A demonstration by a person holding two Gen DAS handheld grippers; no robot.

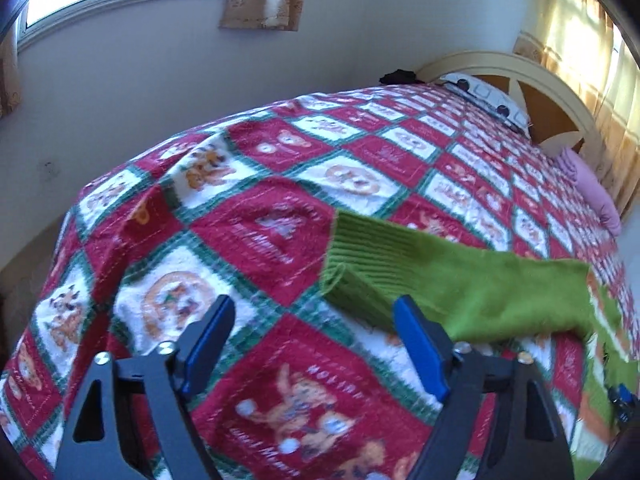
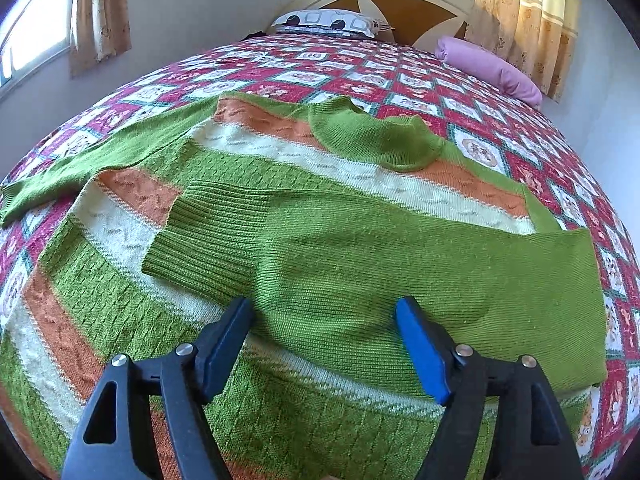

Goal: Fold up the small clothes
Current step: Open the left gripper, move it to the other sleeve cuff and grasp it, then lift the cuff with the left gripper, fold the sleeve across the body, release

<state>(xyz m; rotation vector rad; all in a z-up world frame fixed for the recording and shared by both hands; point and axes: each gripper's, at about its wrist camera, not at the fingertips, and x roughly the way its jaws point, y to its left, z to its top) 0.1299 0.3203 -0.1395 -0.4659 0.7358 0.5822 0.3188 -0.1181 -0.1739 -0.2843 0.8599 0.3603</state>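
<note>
The striped knit sweater (image 2: pixel 280 184) is lying soft and floppy; its ribbed cuff (image 1: pixel 352 256) looks grippable. Both the left gripper (image 1: pixel 316 332) and the right gripper (image 2: pixel 324 332) are hovering with jaws spread, empty.

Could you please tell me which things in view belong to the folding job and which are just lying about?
Belonging to the job:
- striped sweater, spread flat
- its green sleeve, folded across the body
- other green sleeve, lying out on the bedspread
- left gripper and right gripper, both open

Just lying about:
- patterned bedspread
- spotted pillow
- pink pillow
</note>
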